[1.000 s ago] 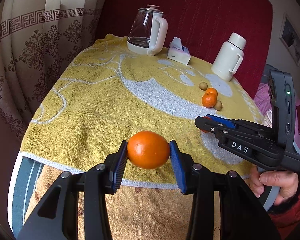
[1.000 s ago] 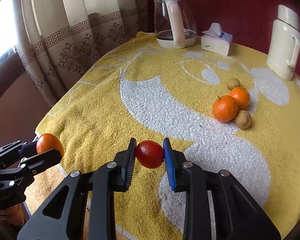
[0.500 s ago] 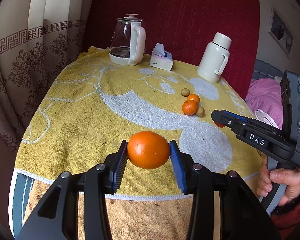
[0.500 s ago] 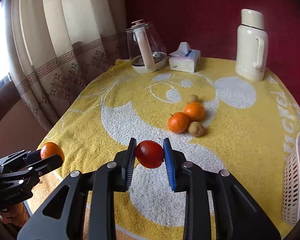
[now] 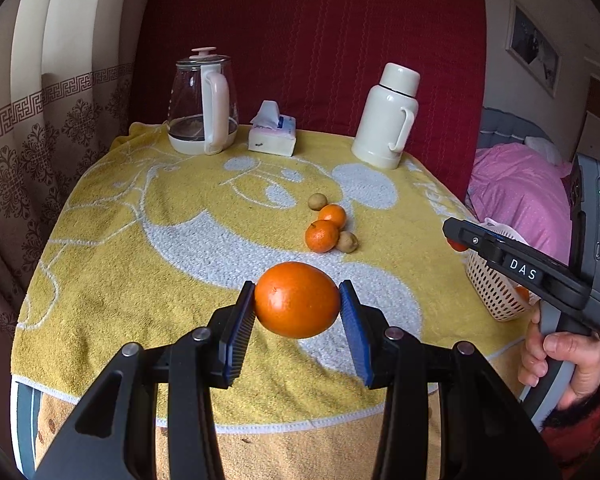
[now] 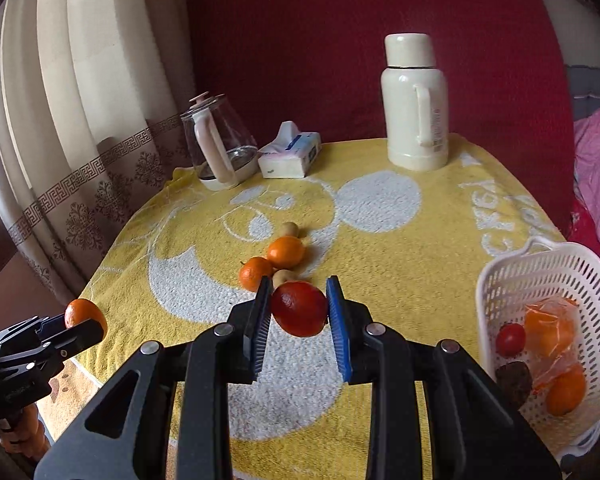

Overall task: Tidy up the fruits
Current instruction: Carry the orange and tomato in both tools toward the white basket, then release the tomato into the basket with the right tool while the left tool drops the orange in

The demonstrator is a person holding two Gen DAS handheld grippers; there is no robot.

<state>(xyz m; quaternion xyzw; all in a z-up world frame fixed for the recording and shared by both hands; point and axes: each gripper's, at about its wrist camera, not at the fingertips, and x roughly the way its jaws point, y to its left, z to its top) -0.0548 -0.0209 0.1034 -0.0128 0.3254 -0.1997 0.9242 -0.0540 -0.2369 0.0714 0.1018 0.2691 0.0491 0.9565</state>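
My left gripper (image 5: 297, 306) is shut on a large orange (image 5: 297, 300), held in the air over the near part of the yellow towel. My right gripper (image 6: 298, 312) is shut on a small red fruit (image 6: 299, 309), also lifted above the towel. A white plastic basket (image 6: 512, 272) with several fruits in it stands at the table's right edge; in the left wrist view the basket (image 5: 490, 288) is partly hidden behind the right gripper (image 5: 456, 242). On the towel's middle lie two small oranges (image 6: 286, 252) (image 6: 254, 273) and two brownish fruits (image 6: 290, 229).
A glass kettle (image 5: 202, 114), a tissue box (image 5: 272, 138) and a cream thermos (image 5: 390, 118) stand along the table's far side. Curtains hang to the left, a red wall behind, pink bedding (image 5: 516, 196) at right. A hand (image 5: 560, 364) holds the right gripper.
Both grippers have swung to the right and risen a little with their fruits. The basket has come into both views; the loose fruits have shifted left in the frames.
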